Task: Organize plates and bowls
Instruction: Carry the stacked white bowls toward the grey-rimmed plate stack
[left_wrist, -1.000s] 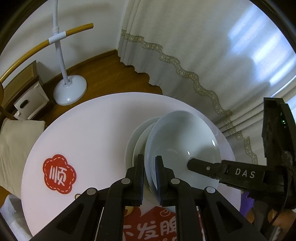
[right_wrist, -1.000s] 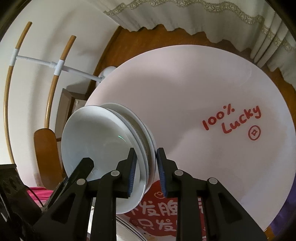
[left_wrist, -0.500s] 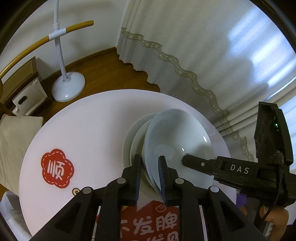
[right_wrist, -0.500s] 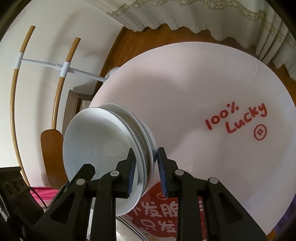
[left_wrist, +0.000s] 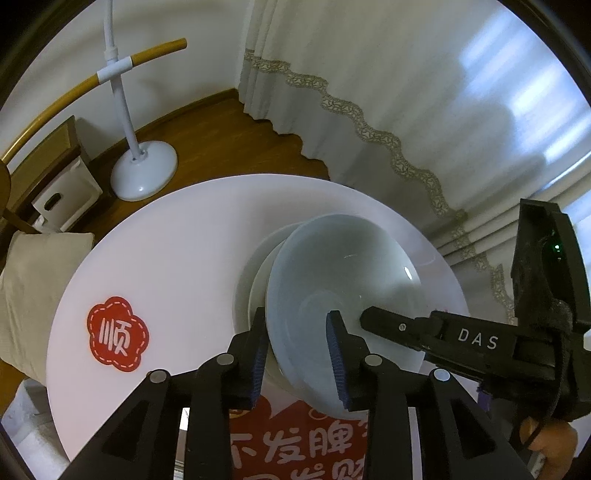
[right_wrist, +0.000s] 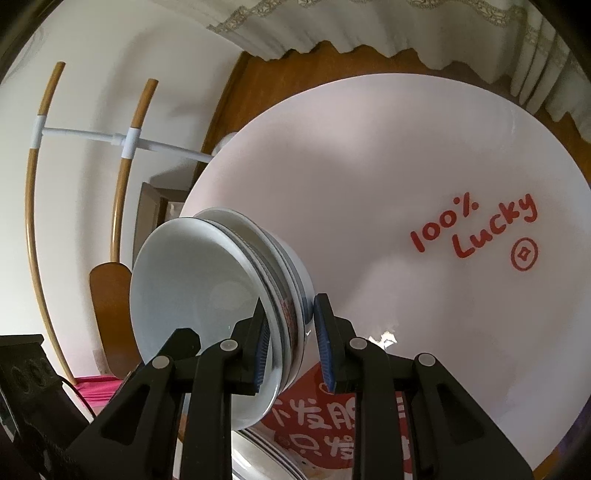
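Writing first: "DAS" in white letters on the black arm of the right claw (left_wrist: 364, 319), which reaches in from the right in the left wrist view. On the round white surface (right_wrist: 369, 177), red handwriting reads "100% Lucky" (right_wrist: 474, 230) with a small coin mark below it. A red flower-shaped sticker (left_wrist: 117, 334) carries one white Chinese character, and a big red decal (left_wrist: 295, 443) with white Chinese characters lies along the near edge, partly hidden behind the claws.

Around the surface: a white stand (left_wrist: 144, 173) with bent wooden bars on the wood floor, a long white curtain (left_wrist: 406, 92) with a lace band, a small white box (left_wrist: 62, 195) by the wall, and a pale cushion (left_wrist: 33, 288) at the left.

Now the stack of bowls (right_wrist: 229, 295): pale bowls nested together and tipped up on edge over the near part of the surface. The left claw (left_wrist: 298, 360) straddles the front bowl's rim; its jaws have just been opening, and its blue pads now stand off the rim with a gap, so it grips nothing. The right claw straddles the far side of the stack. Its inner pad lies against the front bowl's inside, while its outer pad stands just clear of the back bowl, a narrow opening with no firm pinch visible. A striped plate rim (right_wrist: 266, 458) peeks in at the bottom.
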